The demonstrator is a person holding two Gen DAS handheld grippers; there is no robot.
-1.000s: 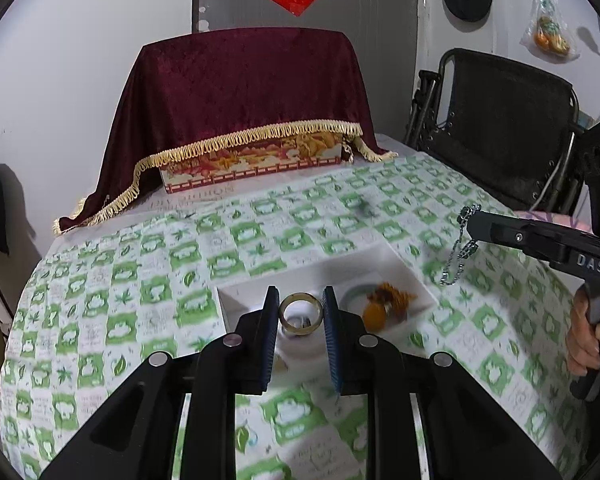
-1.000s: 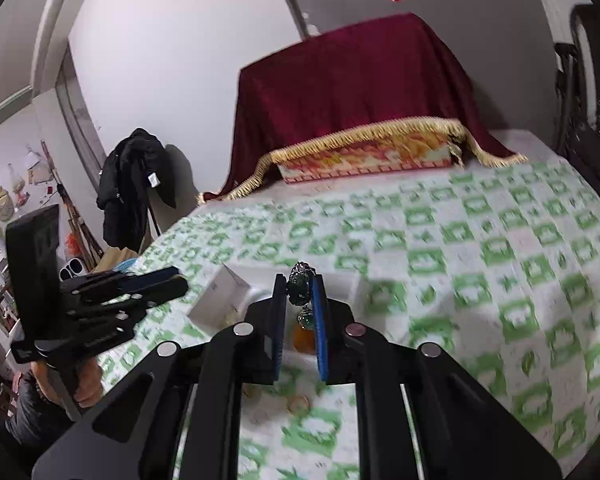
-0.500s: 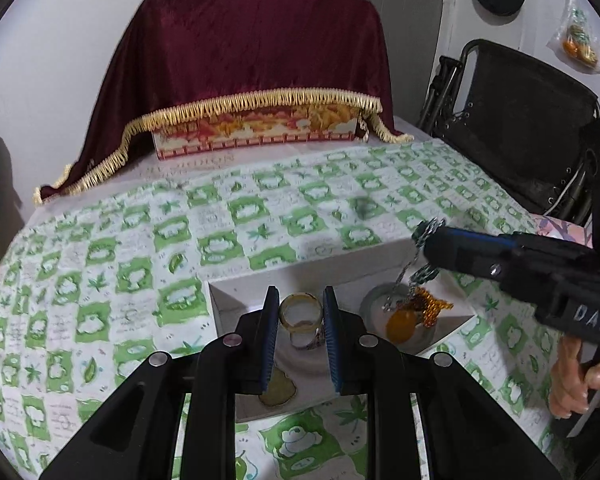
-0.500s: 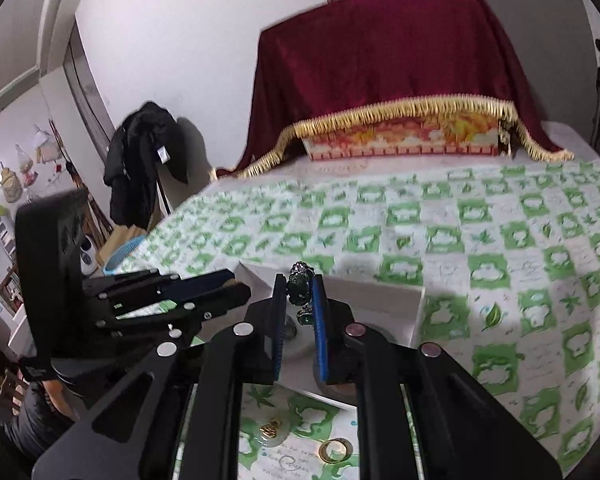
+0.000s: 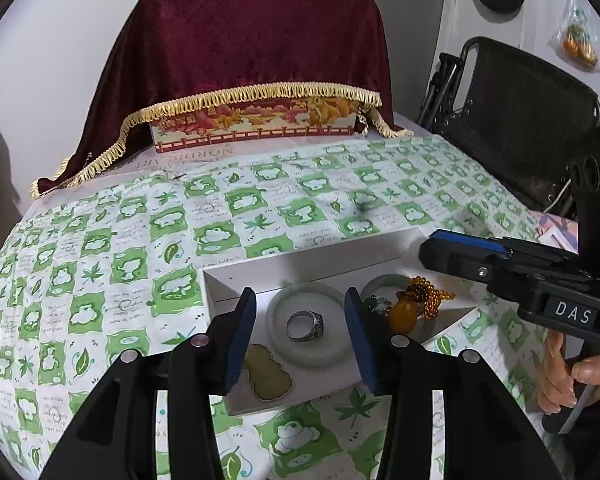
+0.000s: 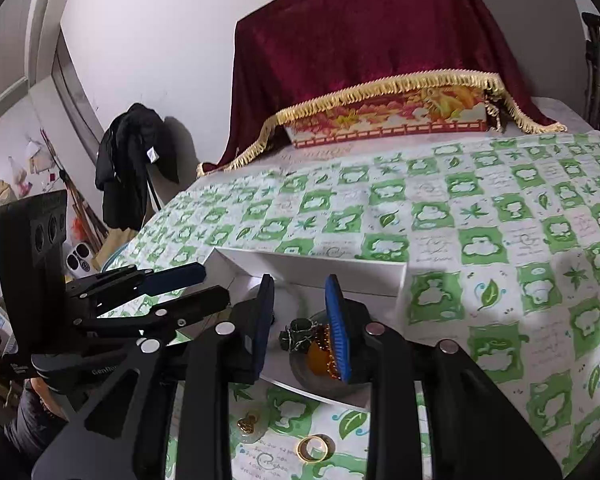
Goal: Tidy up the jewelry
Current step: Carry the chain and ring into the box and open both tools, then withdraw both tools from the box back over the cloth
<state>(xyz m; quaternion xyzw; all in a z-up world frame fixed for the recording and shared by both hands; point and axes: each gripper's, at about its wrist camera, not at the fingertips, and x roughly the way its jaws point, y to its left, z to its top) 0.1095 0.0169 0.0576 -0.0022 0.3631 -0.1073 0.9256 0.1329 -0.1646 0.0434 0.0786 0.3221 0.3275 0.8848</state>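
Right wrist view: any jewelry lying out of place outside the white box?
Yes. A gold ring and a small pendant lie loose on the green-patterned tablecloth, just in front of the white box, while the other pieces are already inside it.

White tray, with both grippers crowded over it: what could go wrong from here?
The right gripper's jaws are opening around the green bead piece and amber bead strand; withdrawing could snag and drag them out of the white tray.
The left gripper sits close beside it, so they may bump or shove the tray.
The gold ring on the tablecloth, outside the tray, might be overlooked.
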